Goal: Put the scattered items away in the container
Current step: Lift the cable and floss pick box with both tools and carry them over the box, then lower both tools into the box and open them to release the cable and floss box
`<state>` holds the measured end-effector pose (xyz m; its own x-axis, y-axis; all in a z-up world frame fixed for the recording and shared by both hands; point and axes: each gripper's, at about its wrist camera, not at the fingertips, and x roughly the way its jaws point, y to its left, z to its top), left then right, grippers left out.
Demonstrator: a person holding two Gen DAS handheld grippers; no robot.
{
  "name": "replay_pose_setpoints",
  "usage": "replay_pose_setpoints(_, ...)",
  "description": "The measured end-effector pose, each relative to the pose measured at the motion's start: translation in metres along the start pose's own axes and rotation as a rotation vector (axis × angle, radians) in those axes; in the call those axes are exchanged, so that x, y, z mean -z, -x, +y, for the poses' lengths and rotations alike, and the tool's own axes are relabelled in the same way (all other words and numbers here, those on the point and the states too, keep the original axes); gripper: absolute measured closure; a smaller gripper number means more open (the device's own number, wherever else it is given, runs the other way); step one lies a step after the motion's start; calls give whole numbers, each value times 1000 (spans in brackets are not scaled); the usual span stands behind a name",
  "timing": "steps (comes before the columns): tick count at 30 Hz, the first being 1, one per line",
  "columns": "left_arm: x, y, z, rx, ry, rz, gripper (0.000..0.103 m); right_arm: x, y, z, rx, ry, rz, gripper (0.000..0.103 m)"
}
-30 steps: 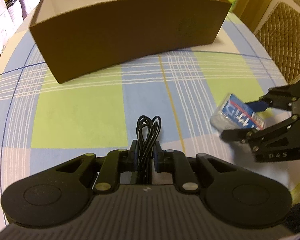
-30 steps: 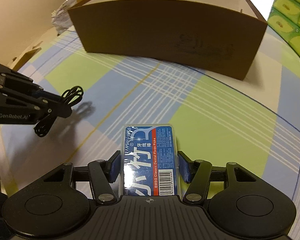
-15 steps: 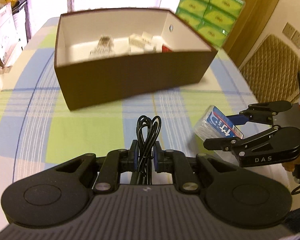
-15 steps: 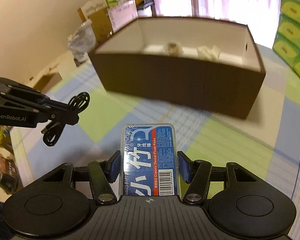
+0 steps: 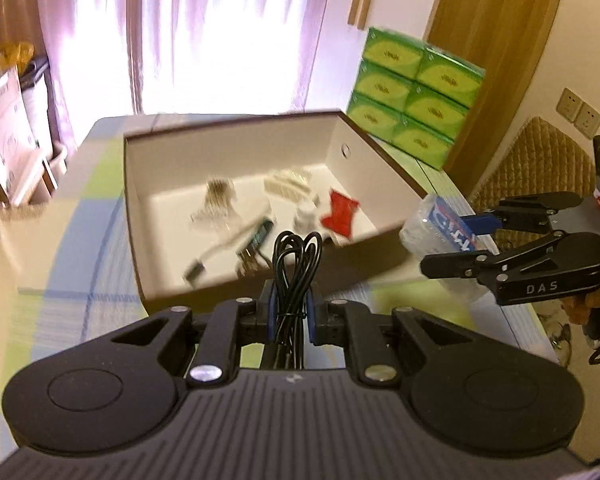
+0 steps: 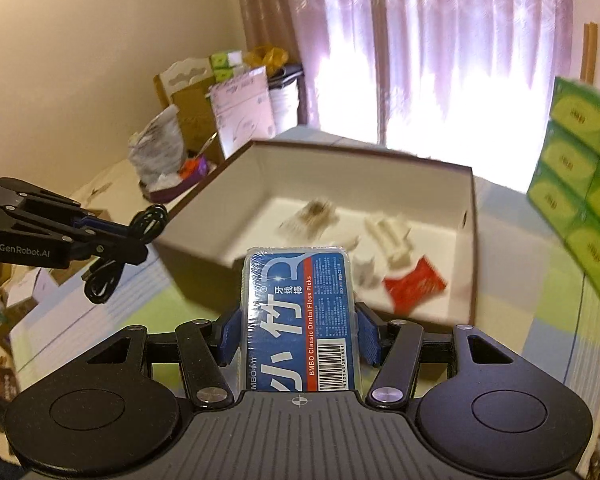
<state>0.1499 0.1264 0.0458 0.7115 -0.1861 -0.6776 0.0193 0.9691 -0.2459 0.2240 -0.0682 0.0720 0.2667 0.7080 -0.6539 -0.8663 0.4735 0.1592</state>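
Note:
My left gripper (image 5: 291, 312) is shut on a coiled black cable (image 5: 296, 264), held above the near wall of the brown cardboard box (image 5: 260, 284). My right gripper (image 6: 298, 332) is shut on a blue pack of dental floss picks (image 6: 298, 312). In the left wrist view that pack (image 5: 440, 228) hangs by the box's right corner. Seen from the right wrist, the left gripper (image 6: 140, 246) and the cable (image 6: 140, 224) hover beside the box's left wall (image 6: 196, 256). Inside the white-lined box lie a red packet (image 5: 340, 216), white pieces (image 5: 288, 184) and several other small items.
Green tissue boxes (image 5: 416, 96) are stacked behind the box on the right. The checked tablecloth (image 5: 84, 308) covers the table. A quilted chair back (image 5: 540, 164) stands to the right. Bags and cartons (image 6: 204, 128) crowd the floor by the curtains on the left.
Both grippers have risen and moved toward the box, still holding the cable and the floss pack. The view now looks down into the box.

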Motion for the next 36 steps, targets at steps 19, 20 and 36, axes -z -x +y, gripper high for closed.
replay_pose_setpoints(19,-59,-126,63,-7,92,153,92,-52,-83,-75,109,11,99,43)
replay_pose_setpoints(20,-56,-133,65,-7,100,171,92,-51,-86,-78,109,8,105,43)
replay_pose_setpoints(36,-40,-200,75,-43,146,386,92,-45,-108,-83,120,53,183,43)
